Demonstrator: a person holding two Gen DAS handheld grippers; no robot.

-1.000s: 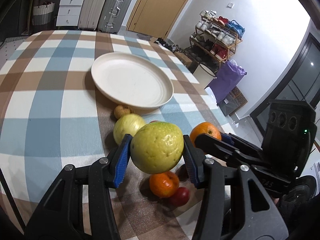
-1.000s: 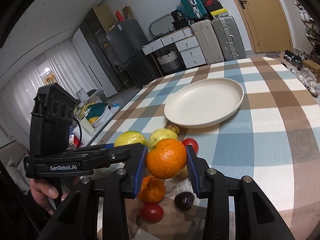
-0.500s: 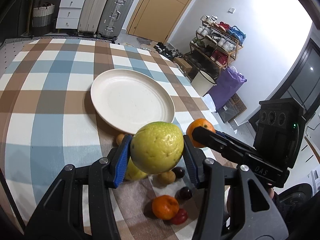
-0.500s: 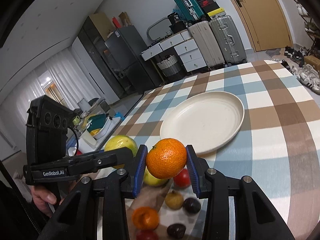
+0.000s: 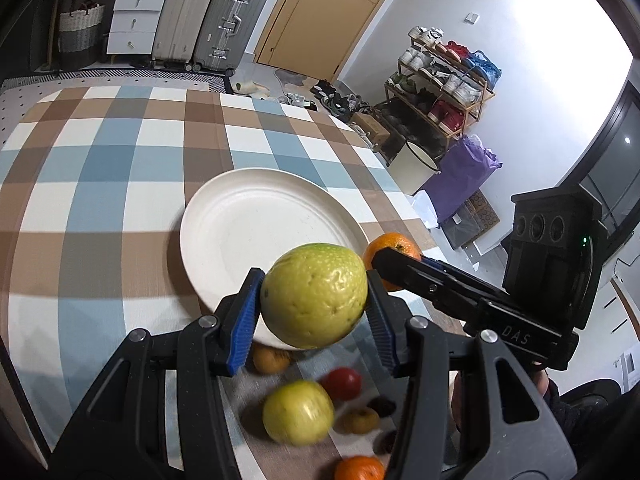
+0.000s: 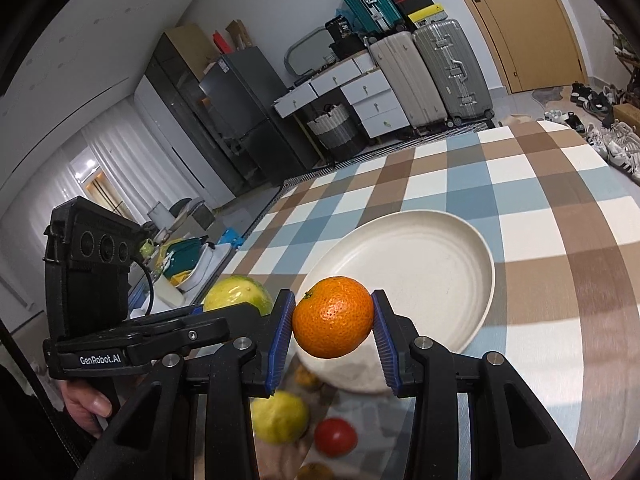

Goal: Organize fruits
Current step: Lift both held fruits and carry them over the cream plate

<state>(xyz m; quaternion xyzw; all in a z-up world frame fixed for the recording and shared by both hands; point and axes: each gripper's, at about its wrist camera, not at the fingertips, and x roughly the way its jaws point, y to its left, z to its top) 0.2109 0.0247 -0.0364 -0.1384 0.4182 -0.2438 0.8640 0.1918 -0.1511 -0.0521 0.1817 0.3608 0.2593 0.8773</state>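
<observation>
Blue ribbed pads of the left gripper (image 5: pixel 314 314) are pressed against both sides of a yellow-green guava (image 5: pixel 314 296), which is held in the air at the centre of the left wrist view, over the near rim of a cream plate (image 5: pixel 248 216). In the right wrist view an orange (image 6: pixel 333 317) is clamped likewise between the blue pads of the right gripper (image 6: pixel 333 326), at frame centre, above the lower left edge of the same plate. The plate is seen bare. Below the jaws, at the lower middle of the left view, loose fruit is blurred on the cloth: a second guava (image 5: pixel 298 412), a red fruit (image 5: pixel 342 383), a small brown fruit (image 5: pixel 271 358) and another orange (image 5: pixel 359 469) at the bottom edge. The table is covered by a checked cloth (image 5: pixel 100 184) in blue, brown and white. Farther out, suitcases (image 5: pixel 208 12) and white drawers (image 5: pixel 132 20) are ranged along the upper left, a wooden door (image 5: pixel 316 16) at top centre, and a shoe rack (image 5: pixel 440 80) with a purple bag (image 5: pixel 464 176) at the upper right. A dark fridge (image 6: pixel 236 120) is shown at the upper left of the right view.
</observation>
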